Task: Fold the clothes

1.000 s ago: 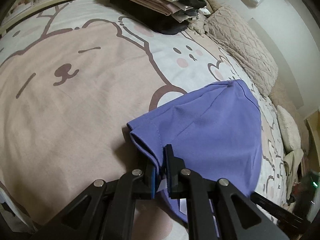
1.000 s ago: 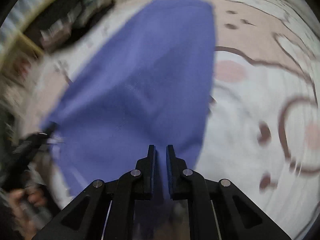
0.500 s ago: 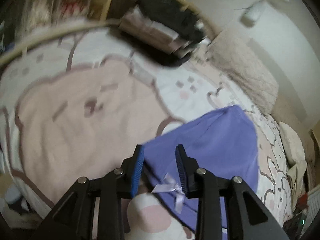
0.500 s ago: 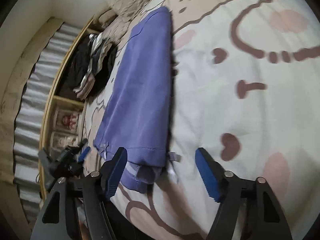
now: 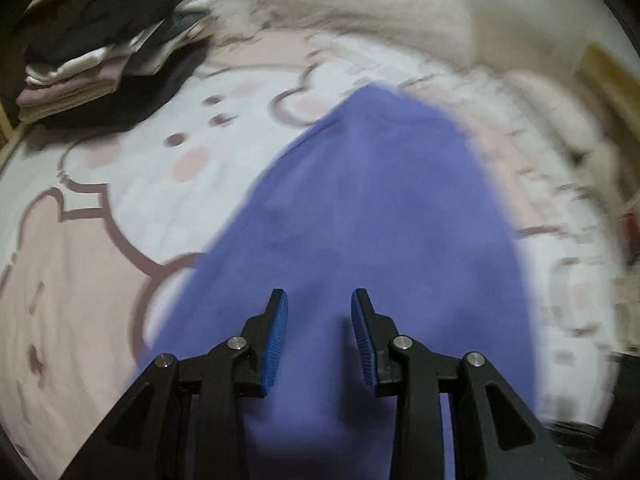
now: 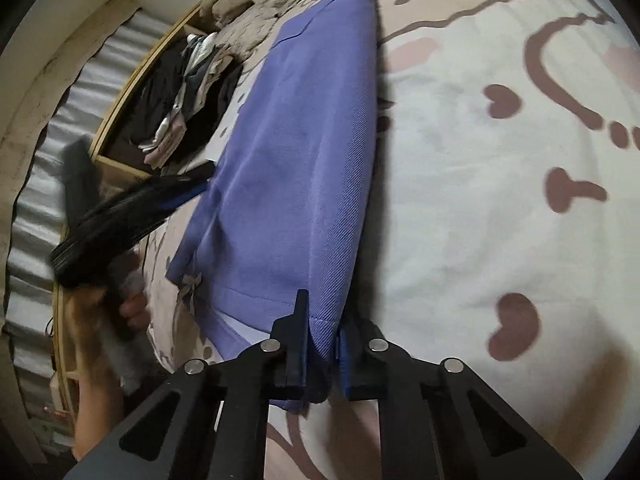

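Left wrist view is smearing badly toward the right: bedsheet (image 5: 568, 264) print and the beige blanket (image 5: 360, 4) are reading as streaks. Purple garment (image 5: 360, 216) is running under the left gripper (image 5: 319, 336), near hem hidden by the frame. In the right wrist view the left gripper (image 6: 120, 216) is blurring, so its fingers aren't resolving. The hand (image 6: 132, 308) is half covered by the handle. Right gripper (image 6: 322, 344) is hiding the garment's (image 6: 296, 152) near corner. Clothes pile (image 6: 188, 92) is too small to sort.
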Motion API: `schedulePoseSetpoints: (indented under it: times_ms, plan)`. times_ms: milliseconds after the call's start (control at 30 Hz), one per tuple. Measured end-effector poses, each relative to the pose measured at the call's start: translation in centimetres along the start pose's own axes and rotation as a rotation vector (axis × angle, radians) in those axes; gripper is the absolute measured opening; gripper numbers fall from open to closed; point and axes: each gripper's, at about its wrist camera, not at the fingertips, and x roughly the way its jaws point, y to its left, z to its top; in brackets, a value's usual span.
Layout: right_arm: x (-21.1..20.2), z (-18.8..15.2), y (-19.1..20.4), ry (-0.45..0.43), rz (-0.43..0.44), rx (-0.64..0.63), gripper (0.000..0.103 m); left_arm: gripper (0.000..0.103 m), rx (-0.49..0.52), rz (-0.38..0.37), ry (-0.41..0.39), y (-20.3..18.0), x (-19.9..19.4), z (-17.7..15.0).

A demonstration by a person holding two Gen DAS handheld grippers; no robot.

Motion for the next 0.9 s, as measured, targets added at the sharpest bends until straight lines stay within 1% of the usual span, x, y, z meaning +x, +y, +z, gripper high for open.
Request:
schedulePoseSetpoints:
  times_ms: [33,67,100,133,233,267,300,367,433,500,533,567,600,633,667,700,733,767,833,900]
  plan:
    - [0.0,0.0,-0.1,0.001,0.003,0.009,0.012,0.034,-0.002,0.024,-0.004,0.7,0.7,0.2]
    - [0.3,0.2,0.2,0.006,0.007,0.01,0.012,0.039,-0.005,0.049,-0.007,1.5,1.3,0.4]
    - [0.4,0.3,0.3,0.009,0.011,0.01,0.011,0.041,-0.011,0.062,-0.013,2.1,1.5,0.5]
    - [0.4,0.3,0.3,0.008,0.013,0.008,0.012,0.042,-0.015,0.074,-0.023,2.6,1.3,0.8]
    - [0.7,0.5,0.5,0.011,0.014,0.003,0.012,0.042,0.014,0.155,-0.064,3.2,1.2,1.1]
    - [0.7,0.5,0.4,0.012,0.021,0.006,0.012,0.042,0.011,0.153,-0.063,3.6,1.3,1.1]
    - [0.6,0.5,0.2,0.014,0.032,0.016,0.012,0.042,-0.003,0.138,-0.056,4.2,1.3,1.2]
    - [0.5,0.5,-0.5,0.019,0.067,0.065,0.012,0.042,-0.043,0.077,-0.058,4.9,0.5,1.5]
    - [0.5,0.5,-1.3,0.027,0.109,0.128,0.016,0.042,-0.033,0.001,-0.078,4.5,-1.0,1.3]
    - [0.6,0.7,-1.5,0.034,0.141,0.157,0.022,0.043,0.031,-0.069,-0.087,3.2,-2.2,0.8]
    - [0.6,0.8,-1.4,0.035,0.149,0.157,0.024,0.043,0.068,-0.103,-0.09,2.5,-2.7,0.5]
    - [0.7,0.9,-1.2,0.036,0.153,0.148,0.028,0.043,0.104,-0.132,-0.081,1.8,-2.9,0.1]
    - [0.8,0.9,-0.9,0.038,0.157,0.132,0.034,0.043,0.139,-0.144,-0.063,1.2,-2.6,-0.3]
    - [0.9,0.9,-0.6,0.04,0.159,0.117,0.038,0.043,0.174,-0.145,-0.043,0.6,-2.3,-0.7]
    - [1.0,0.9,-0.2,0.042,0.162,0.099,0.046,0.043,0.203,-0.118,-0.028,0.1,-1.6,-0.9]
    - [1.2,0.9,0.3,0.044,0.163,0.078,0.051,0.043,0.229,-0.069,-0.016,-0.2,-0.7,-0.9]
    - [1.4,1.0,0.8,0.047,0.158,0.05,0.051,0.043,0.254,-0.02,-0.004,-0.6,0.2,-1.0]
    - [1.6,0.9,1.2,0.051,0.15,0.024,0.051,0.046,0.268,0.015,-0.001,-0.7,1.0,-1.0]
    - [2.0,0.8,1.8,0.058,0.139,-0.024,0.051,0.05,0.276,0.055,-0.018,-0.7,2.1,-0.8]
    - [2.3,0.5,2.0,0.076,0.179,-0.026,0.051,0.056,0.284,0.095,-0.046,-0.8,2.3,-0.6]
